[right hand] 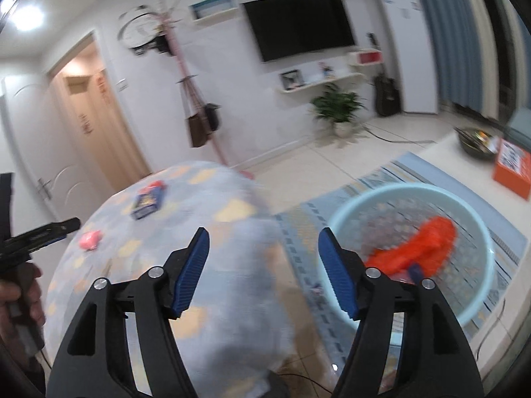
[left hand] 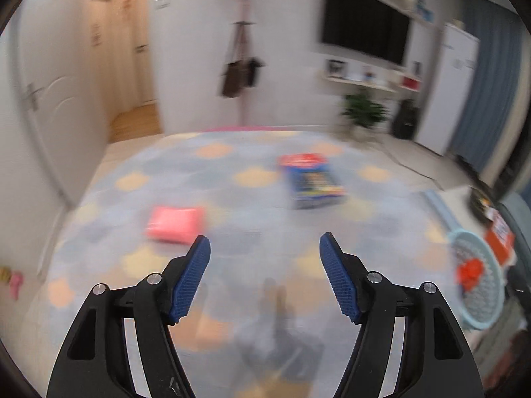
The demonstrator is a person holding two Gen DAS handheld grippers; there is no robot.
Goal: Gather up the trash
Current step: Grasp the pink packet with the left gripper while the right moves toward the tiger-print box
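A: Both tongs hung released — left gripper and right gripper gripped nothing.
B: Pink packet near left, blue packet farther, basket right. We judged: take pink first, squarely.

No readable text, blue packet print and orange box pattern too blurred
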